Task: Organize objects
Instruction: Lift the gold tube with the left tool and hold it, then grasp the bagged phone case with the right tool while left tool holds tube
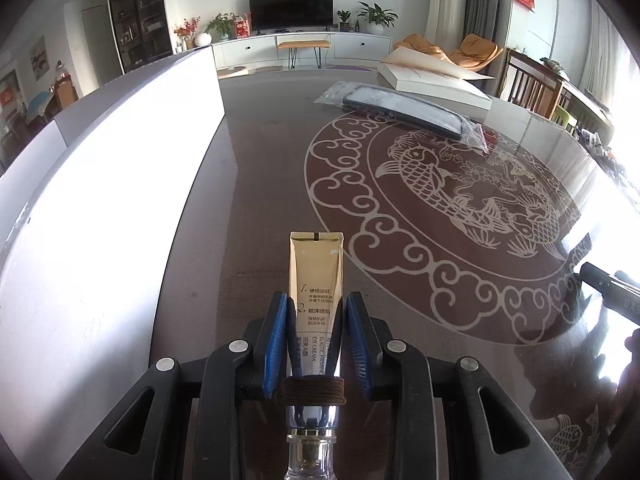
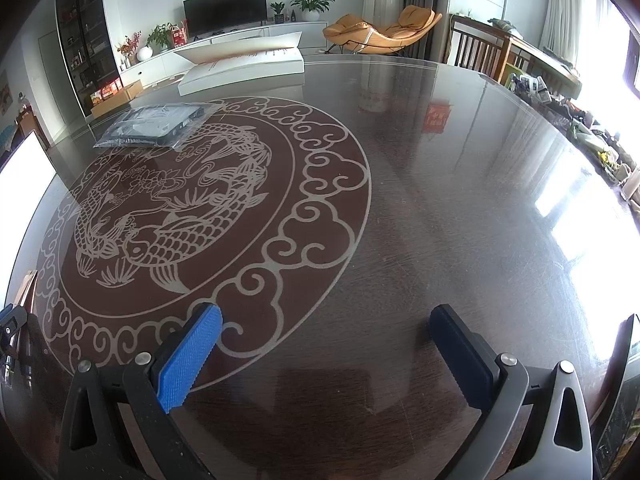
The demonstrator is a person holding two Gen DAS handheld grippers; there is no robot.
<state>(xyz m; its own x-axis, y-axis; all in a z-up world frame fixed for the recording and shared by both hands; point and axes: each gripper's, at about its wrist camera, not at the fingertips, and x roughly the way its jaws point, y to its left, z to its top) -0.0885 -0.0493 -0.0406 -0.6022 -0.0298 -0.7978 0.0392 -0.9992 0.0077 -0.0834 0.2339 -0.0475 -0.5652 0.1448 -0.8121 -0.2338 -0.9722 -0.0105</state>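
Observation:
My left gripper (image 1: 316, 308) is shut on a gold eye-cream tube (image 1: 316, 268) that points away from me, over the dark glass table (image 1: 272, 160). The tube's shiny cap end with a brown thread band (image 1: 313, 390) sits near the camera. A tall white box (image 1: 120, 184) stands just left of the tube. My right gripper (image 2: 326, 328) is open and empty above the table, its blue pads (image 2: 188, 356) wide apart. A dark gripper part (image 1: 608, 288) shows at the right edge of the left wrist view.
A phone case in a clear plastic bag (image 1: 404, 110) (image 2: 156, 124) lies on the far part of the table. A flat white box with an open lid (image 1: 436, 80) (image 2: 244, 66) lies behind it. The table has a fish pattern (image 2: 168, 208). Chairs (image 2: 476, 52) stand at the far right.

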